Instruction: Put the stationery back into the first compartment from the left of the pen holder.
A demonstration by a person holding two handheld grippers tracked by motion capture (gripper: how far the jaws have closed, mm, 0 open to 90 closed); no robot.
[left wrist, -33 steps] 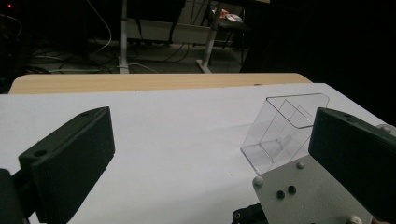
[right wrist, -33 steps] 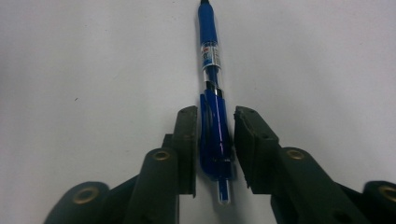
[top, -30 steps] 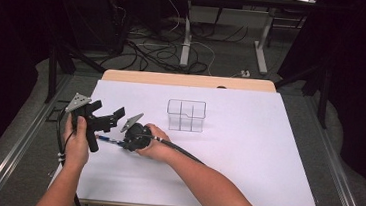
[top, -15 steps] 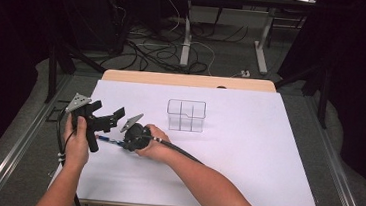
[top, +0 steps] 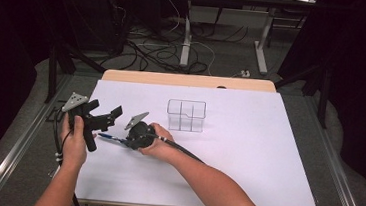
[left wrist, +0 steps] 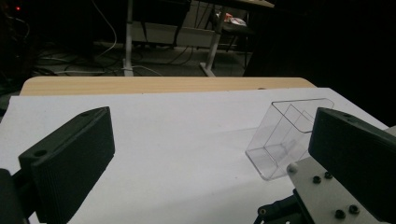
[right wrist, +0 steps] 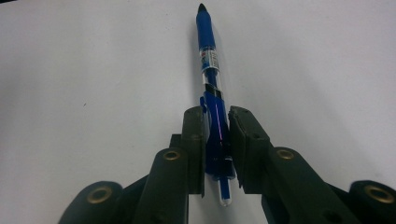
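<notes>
Now the right gripper [right wrist: 217, 154] has the blue pen [right wrist: 211, 88] pinched between its closed jaws, low over the white tabletop [top: 246, 159] at its left side.

Probably the pick-up step is done, and the next move is to carry the pen to the clear divided box [top: 186, 115] further right and lower it into one compartment. The left gripper [top: 103, 119] is wide open, empty, beside the pen.

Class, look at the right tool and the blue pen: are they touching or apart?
Touching. The right gripper view shows the right tool with both jaws pressed against the blue pen.
</notes>
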